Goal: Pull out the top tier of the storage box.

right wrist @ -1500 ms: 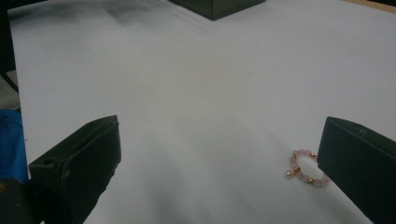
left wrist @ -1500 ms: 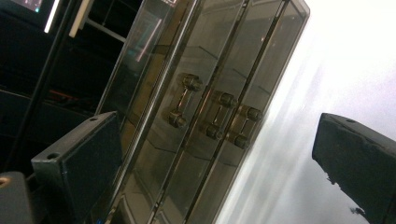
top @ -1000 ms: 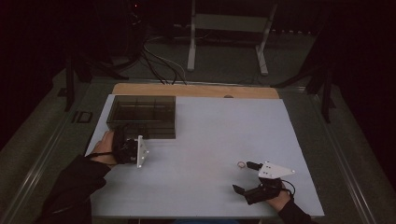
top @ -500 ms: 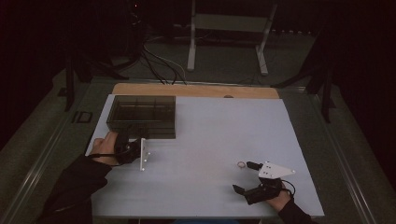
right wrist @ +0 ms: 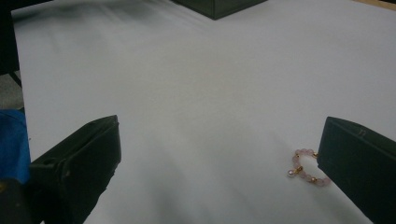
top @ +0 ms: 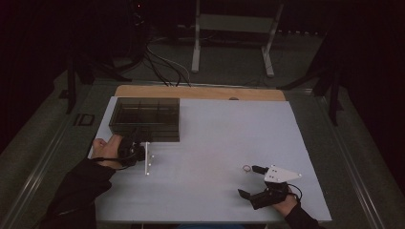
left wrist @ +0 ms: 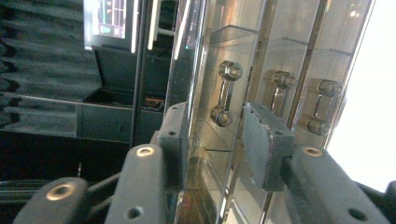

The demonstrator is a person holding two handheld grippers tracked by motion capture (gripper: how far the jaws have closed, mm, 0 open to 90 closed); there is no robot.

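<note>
Two tools: the left tool (left wrist: 215, 140), jaws just closing, straddles the clear box's (top: 145, 117) front wall; the right tool (right wrist: 219, 172) gapes wide, bead ring (right wrist: 306, 168) touching its right jaw.

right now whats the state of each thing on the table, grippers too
clear box: lid down, sits at the table's far left
left gripper: jaws just closing, one on each side of the box's front wall by its latches
right gripper: open wide, resting on the table
bead bracelet: lying flat, beside one right jaw
</note>
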